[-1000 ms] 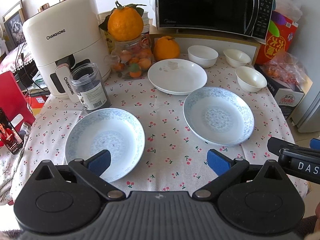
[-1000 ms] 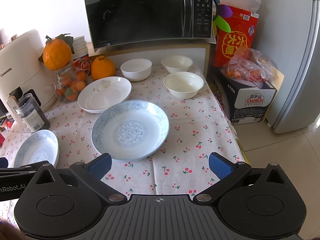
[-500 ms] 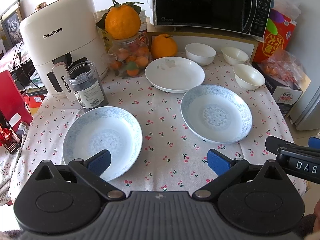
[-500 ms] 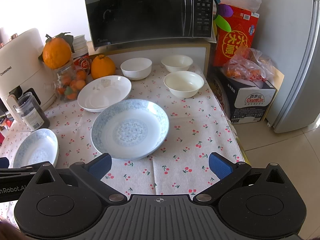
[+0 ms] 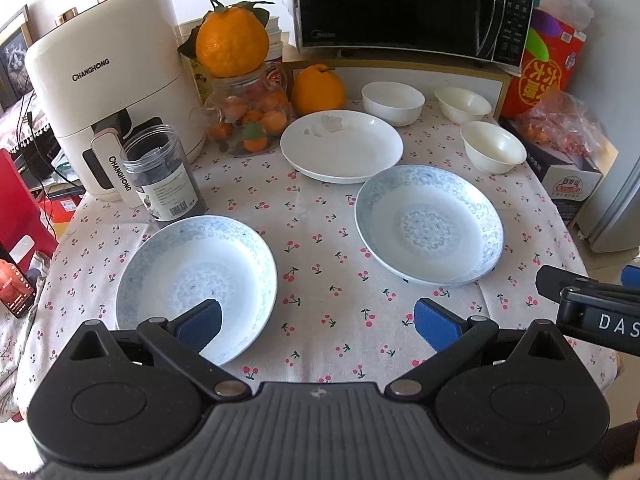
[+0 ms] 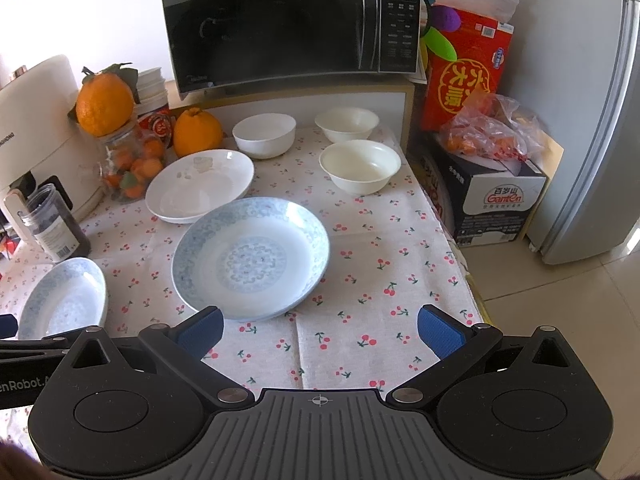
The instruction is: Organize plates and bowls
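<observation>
Left gripper (image 5: pixel 318 322) wide open, empty, over near edge of left blue-patterned plate (image 5: pixel 196 284). Right gripper (image 6: pixel 319 332) wide open, empty, just short of right blue-patterned plate (image 6: pixel 251 258). White plate (image 5: pixel 341 146) behind; three white bowls (image 6: pixel 360 166) at back, possibly cream-tinted.

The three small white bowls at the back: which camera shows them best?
The right wrist view: all three white bowls sit near its centre, larger, interiors visible. The left wrist view shows them too, but smaller, toward the upper right.
</observation>
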### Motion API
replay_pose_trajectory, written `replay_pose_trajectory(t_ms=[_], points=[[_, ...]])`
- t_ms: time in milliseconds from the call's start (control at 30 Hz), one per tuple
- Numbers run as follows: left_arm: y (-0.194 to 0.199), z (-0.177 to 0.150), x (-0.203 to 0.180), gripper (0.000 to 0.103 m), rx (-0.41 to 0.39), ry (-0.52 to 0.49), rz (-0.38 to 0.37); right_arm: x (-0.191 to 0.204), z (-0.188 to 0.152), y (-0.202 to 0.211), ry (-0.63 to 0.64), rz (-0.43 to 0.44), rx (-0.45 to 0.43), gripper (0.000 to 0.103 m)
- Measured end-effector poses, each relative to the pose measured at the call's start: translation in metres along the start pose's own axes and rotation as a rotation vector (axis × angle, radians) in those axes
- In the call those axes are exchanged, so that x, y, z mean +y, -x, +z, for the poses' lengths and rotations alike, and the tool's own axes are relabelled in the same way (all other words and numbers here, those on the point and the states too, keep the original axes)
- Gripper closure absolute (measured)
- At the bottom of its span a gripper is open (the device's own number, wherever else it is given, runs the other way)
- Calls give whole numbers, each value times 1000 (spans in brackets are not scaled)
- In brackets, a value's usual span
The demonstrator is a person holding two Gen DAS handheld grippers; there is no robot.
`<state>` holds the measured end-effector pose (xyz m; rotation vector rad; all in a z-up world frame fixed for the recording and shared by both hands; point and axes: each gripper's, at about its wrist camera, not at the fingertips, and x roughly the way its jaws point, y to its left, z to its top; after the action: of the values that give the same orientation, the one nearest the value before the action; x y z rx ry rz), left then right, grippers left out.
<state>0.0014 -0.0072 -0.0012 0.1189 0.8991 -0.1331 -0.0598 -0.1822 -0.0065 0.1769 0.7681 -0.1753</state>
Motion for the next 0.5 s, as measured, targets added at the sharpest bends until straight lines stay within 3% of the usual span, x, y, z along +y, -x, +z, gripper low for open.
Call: replay_pose_trajectory(t_ms=[500], points=[[-2, 1, -1, 0, 9, -6, -3, 0, 3, -5, -3, -17, 21, 0]])
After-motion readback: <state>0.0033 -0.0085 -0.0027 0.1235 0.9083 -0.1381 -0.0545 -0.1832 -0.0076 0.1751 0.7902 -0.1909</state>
